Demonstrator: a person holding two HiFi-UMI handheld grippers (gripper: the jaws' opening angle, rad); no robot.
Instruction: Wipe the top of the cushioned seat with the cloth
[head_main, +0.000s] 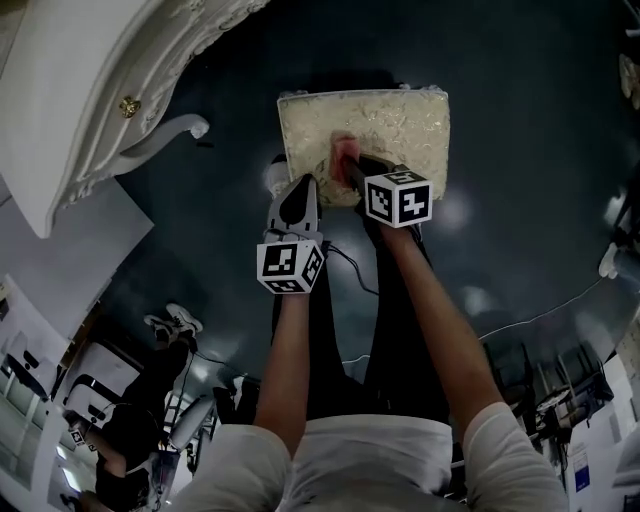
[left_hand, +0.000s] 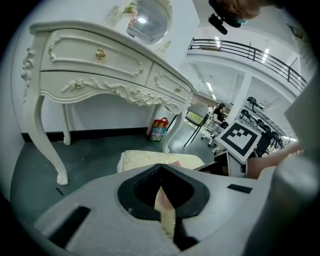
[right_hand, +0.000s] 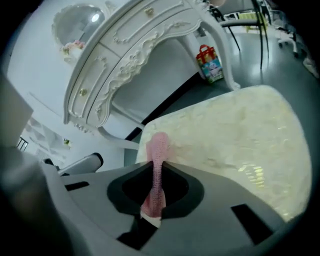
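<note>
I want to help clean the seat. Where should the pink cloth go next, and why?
Probably slide the right gripper forward, dragging the pink cloth across the cushioned seat. The jaws are shut on the cloth, which sits by the seat's near edge, and most of the top lies beyond it.

cream cushioned seat (head_main: 400, 120) with a pale swirling pattern, upper centre; pink knitted cloth (head_main: 345, 150); white carved dressing table (head_main: 80, 80) (gold knob (head_main: 129, 105)), upper left; dark blue-grey floor (head_main: 530, 120).
</note>
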